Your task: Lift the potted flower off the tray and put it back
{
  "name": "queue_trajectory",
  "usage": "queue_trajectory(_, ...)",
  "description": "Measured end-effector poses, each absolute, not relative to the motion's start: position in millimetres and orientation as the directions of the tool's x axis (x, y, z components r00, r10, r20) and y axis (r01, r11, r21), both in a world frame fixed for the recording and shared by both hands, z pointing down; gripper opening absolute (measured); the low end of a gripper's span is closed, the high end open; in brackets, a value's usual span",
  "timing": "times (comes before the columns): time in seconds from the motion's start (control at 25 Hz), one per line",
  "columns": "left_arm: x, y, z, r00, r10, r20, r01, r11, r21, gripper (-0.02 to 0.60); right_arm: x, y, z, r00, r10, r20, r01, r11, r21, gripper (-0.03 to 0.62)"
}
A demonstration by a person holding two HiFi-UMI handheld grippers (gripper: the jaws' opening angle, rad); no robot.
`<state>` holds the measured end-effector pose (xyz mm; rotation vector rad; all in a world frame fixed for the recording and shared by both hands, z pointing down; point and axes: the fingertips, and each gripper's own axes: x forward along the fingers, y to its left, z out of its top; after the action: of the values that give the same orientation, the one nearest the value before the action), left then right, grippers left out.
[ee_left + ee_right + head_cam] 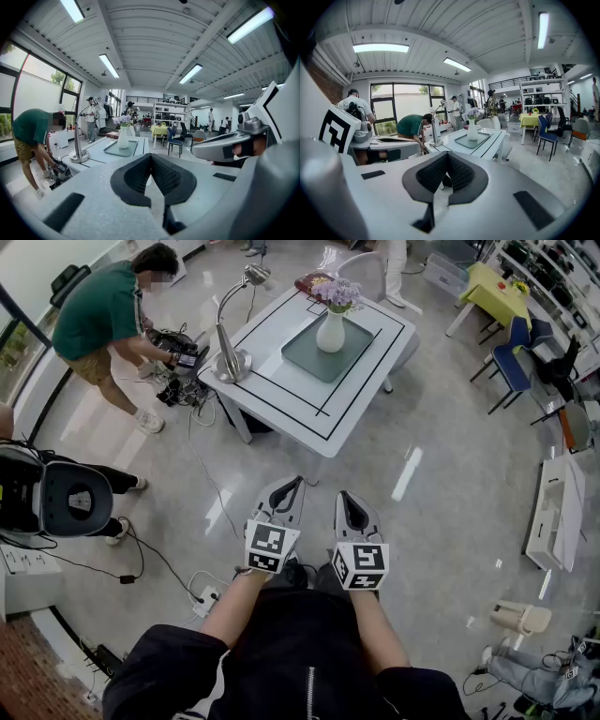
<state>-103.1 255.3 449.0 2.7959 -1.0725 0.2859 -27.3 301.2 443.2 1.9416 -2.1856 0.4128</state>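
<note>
The potted flower (332,322), a white vase with pale purple blooms, stands upright on a grey-green tray (314,357) on the white table (281,390) across the floor from me. Both grippers hover close to my body, far short of the table. My left gripper (296,484) and my right gripper (346,496) are shut, with nothing between their pads. In the left gripper view the vase (123,138) and tray (117,149) lie beyond the shut left gripper (151,157). The right gripper view shows the vase (472,131) on the tray (464,140) past the right gripper (447,155).
A silver desk lamp (230,352) stands on the table's left corner and a reddish box (312,282) at its far corner. A person in a green shirt (98,313) bends over gear and cables left of the table. Blue chairs (514,367) and a yellow table (492,292) stand at right.
</note>
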Motion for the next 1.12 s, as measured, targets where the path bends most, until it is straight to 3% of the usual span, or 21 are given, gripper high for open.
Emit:
queue_trajectory(0.76, -98, 252, 451, 0.756, -0.612, 0.231, -0.643, -0.760, 0.092, 0.006, -22, 302, 432, -0.104, -0.947, 0.304, -0.990, 0.069, -0.124, 0.006)
queue_trajectory(1.12, -80, 200, 455, 0.750, -0.617, 0.239, -0.647, -0.760, 0.071, 0.006, -3, 248, 441, -0.118, -0.948, 0.295, -0.987, 0.078, -0.144, 0.006)
